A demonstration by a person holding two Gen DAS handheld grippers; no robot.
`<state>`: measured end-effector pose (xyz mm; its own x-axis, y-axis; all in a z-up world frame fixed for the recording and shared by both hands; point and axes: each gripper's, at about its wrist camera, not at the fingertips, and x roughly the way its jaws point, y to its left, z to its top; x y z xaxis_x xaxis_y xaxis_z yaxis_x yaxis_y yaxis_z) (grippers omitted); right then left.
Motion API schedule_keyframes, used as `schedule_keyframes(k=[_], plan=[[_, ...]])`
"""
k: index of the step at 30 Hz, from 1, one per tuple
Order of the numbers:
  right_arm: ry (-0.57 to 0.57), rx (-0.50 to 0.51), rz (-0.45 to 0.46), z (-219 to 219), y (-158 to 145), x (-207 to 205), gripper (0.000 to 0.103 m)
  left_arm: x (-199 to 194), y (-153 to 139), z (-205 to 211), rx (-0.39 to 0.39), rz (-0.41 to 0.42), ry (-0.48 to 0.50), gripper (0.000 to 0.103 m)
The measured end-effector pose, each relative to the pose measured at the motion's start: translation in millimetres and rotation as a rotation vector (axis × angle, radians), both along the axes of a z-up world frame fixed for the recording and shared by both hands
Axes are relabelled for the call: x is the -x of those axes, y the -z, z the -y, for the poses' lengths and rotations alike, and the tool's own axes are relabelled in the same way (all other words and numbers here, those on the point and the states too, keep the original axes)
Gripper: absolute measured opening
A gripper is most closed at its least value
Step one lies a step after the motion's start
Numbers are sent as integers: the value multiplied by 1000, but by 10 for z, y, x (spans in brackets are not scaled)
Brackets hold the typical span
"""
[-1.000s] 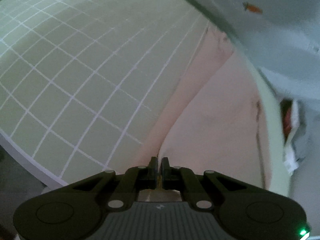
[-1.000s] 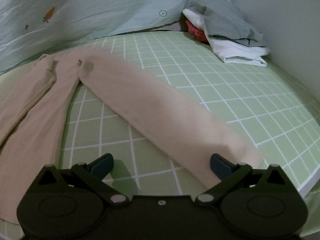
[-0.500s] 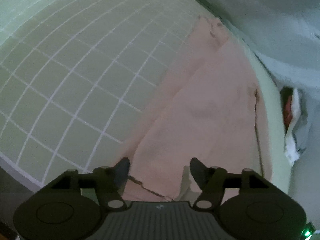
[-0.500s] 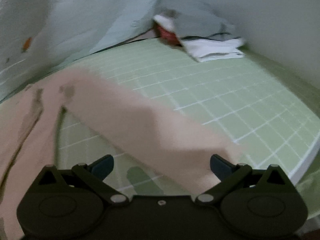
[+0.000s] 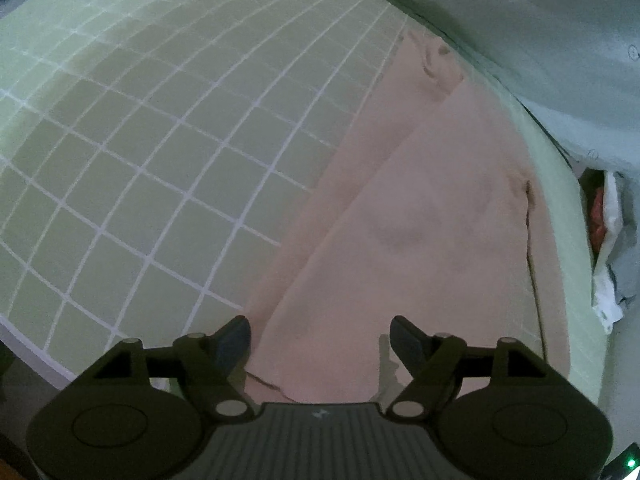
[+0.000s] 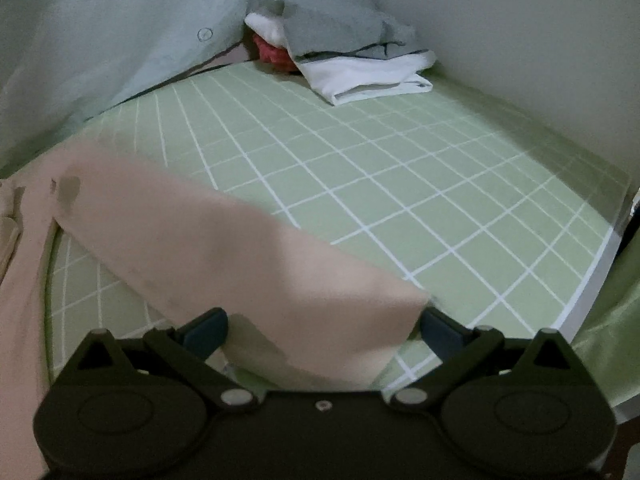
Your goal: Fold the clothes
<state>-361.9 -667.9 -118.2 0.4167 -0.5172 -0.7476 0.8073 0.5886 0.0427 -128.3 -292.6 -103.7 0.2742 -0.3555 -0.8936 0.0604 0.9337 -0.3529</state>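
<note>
Pale pink trousers [image 5: 420,208] are seen spread on a green grid-patterned bedsheet [image 5: 140,140], one leg [image 6: 224,256] angled away from the other. Both the left gripper [image 5: 320,338] and right gripper [image 6: 322,330] are held with fingers spread apart above the leg ends, nothing grasped. Folded laundry [image 6: 360,64] is stacked in the far corner.
</note>
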Motion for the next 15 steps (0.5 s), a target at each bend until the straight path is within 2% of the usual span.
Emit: schedule_keyframes(k=[2, 4, 5, 6, 7, 9, 10, 11, 13, 15], plan=[[-6, -1, -9, 15, -1, -18, 103, 16, -42, 14, -27, 30, 16, 82], [-20, 1, -9, 16, -9, -20, 98, 17, -84, 28, -41, 57, 29, 83], [-35, 6, -4, 13, -21, -22, 89, 17, -105, 35, -48, 70, 36, 83], [-57, 13, 2, 2, -41, -29, 73, 17, -126, 42, -54, 83, 42, 83], [-78, 18, 9, -10, -62, -41, 61, 16, -147, 49, -61, 96, 49, 83], [-120, 12, 11, -26, -97, -107, 30, -18, -163, 69, -69, 115, 60, 83], [-142, 8, 9, -31, -109, -148, 22, -13, -174, 59, -75, 122, 66, 84], [-161, 12, 0, -41, -117, -195, 16, -16, -181, 43, -81, 126, 71, 84], [-184, 40, -40, -86, -139, -308, 16, -32, -194, 0, -91, 128, 78, 84], [-195, 30, -28, -119, -169, -385, 15, -53, -205, -78, -94, 129, 78, 84]])
